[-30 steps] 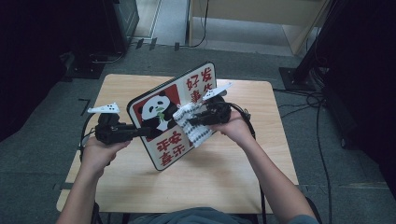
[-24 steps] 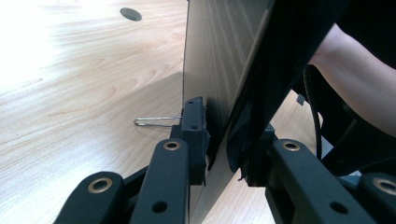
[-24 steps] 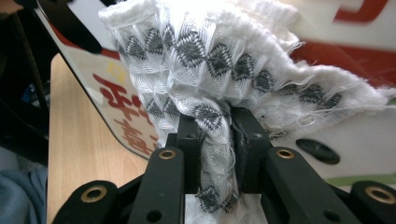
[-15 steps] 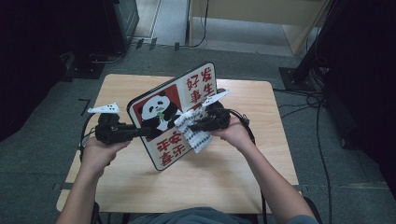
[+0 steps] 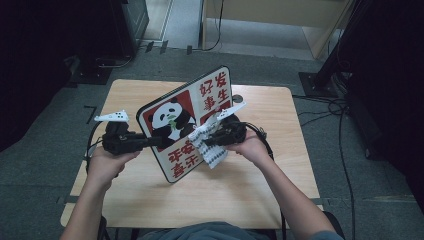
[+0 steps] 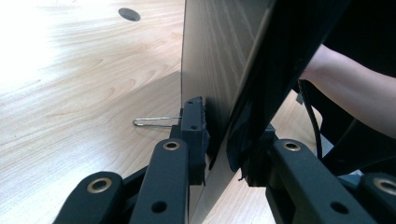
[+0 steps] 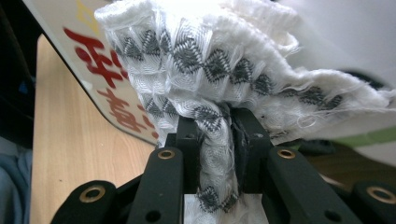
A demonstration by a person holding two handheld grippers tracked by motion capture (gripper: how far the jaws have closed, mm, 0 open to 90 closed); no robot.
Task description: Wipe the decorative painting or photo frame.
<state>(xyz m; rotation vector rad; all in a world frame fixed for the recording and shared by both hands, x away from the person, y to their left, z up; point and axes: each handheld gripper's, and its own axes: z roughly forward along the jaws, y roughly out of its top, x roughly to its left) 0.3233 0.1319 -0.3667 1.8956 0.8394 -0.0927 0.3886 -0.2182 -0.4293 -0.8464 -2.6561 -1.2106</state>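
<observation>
Black grippers (image 5: 150,142) with brass-ringed screw holes, white three-cornered top plates, trailing black cables; bare forearms.

The light wooden table (image 5: 150,195) bears the tilted panda sign's (image 5: 187,122) lower edge.

A light wooden table (image 5: 260,200) with a small dark round hole (image 5: 237,98) near its far edge stands on grey carpet (image 5: 45,200). At 12 o'clock lies a paler floor strip (image 5: 260,32) beneath pale wooden furniture (image 5: 320,30). Dark equipment (image 5: 135,17) sits at 11 o'clock, a black stand base (image 5: 320,80) at 2 o'clock (cables (image 5: 345,107) trail beside it). Light falls brightly on the tabletop.
</observation>
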